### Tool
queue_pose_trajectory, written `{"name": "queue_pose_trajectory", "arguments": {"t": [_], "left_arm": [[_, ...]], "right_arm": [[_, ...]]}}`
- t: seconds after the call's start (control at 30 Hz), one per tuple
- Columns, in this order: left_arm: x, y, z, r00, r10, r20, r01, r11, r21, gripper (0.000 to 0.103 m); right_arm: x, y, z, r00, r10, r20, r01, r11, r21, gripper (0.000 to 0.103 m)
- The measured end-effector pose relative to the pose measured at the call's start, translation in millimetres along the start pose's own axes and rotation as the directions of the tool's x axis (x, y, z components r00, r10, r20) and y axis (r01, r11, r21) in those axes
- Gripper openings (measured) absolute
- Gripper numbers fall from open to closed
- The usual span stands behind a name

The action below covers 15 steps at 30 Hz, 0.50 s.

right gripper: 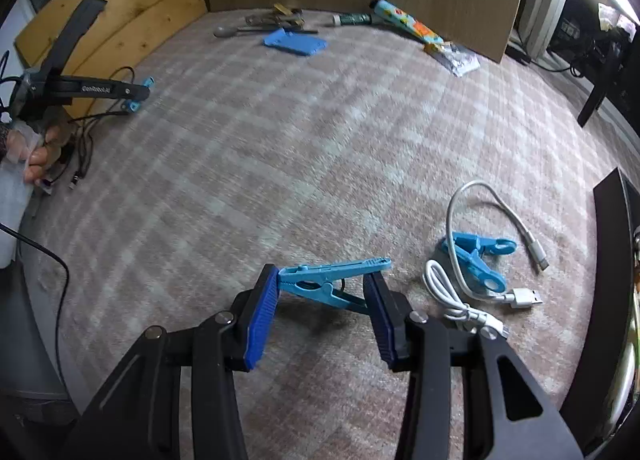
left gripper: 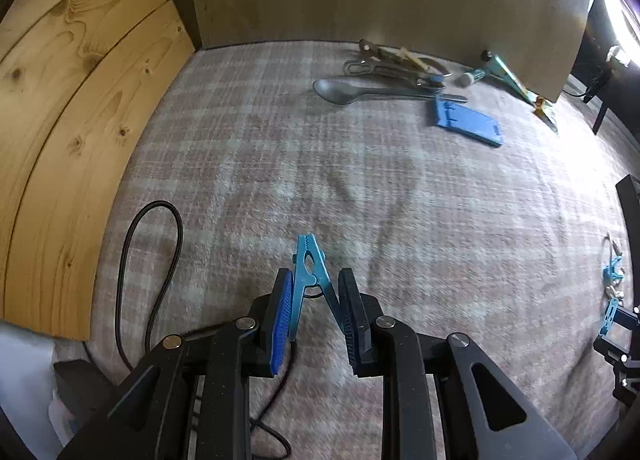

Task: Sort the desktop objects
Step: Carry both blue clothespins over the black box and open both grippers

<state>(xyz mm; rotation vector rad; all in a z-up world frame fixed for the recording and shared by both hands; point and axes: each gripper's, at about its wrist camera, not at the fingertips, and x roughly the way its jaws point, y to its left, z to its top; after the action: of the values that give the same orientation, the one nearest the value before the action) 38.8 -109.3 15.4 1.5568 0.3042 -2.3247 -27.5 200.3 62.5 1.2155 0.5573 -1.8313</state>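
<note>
Showing white cable [right gripper: 460, 292] only right-wrist view.

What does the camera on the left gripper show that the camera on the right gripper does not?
Only the left wrist view shows its own blue clothespin standing up between the left gripper's jaws, and a black cable loop beside the wooden board.

Only the right wrist view shows a blue clothespin lying crosswise in the right gripper, a third clothespin on a white USB cable, and a hand.

Both show the checked cloth, the spoon and the blue card holder.
</note>
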Motion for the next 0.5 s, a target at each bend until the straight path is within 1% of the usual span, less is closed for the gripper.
{"name": "queue_pose_trajectory", "arguments": {"t": [0.07, 0.1, 0.2, 0.3, 0.4, 0.5], "left_arm": [[-10, -2, 0, 1.0, -0.003, 0.016, 0.002, 1.0, 0.019, 0.022], [-11, -1, 5, 1.0, -0.005, 0.021, 0.004, 1.0, 0.021, 0.022], [-18, -13, 7, 0.999, -0.021, 0.041, 0.02, 0.999, 0.029, 0.022], [-29, -34, 8, 0.997, -0.04, 0.068, 0.037, 0.998, 0.051, 0.022], [-48, -62, -2, 0.995, -0.056, 0.087, 0.049, 0.996, 0.079, 0.022], [-62, -94, -8, 0.99, -0.109, 0.091, 0.1, 0.99, 0.098, 0.022]], "right_arm": [[-8, -2, 2, 1.0, 0.013, 0.021, -0.013, 1.0, 0.007, 0.043], [-12, -4, 3, 0.999, 0.015, 0.03, -0.015, 1.0, 0.013, 0.043], [-23, -5, 5, 0.998, 0.018, 0.058, -0.021, 0.999, 0.036, 0.043], [-42, -14, 1, 0.996, 0.016, 0.088, -0.022, 0.998, 0.066, 0.043], [-62, -26, -5, 0.993, -0.009, 0.117, -0.003, 0.995, 0.102, 0.043], [-86, -47, -20, 0.989, -0.028, 0.146, 0.004, 0.987, 0.162, 0.043]]}}
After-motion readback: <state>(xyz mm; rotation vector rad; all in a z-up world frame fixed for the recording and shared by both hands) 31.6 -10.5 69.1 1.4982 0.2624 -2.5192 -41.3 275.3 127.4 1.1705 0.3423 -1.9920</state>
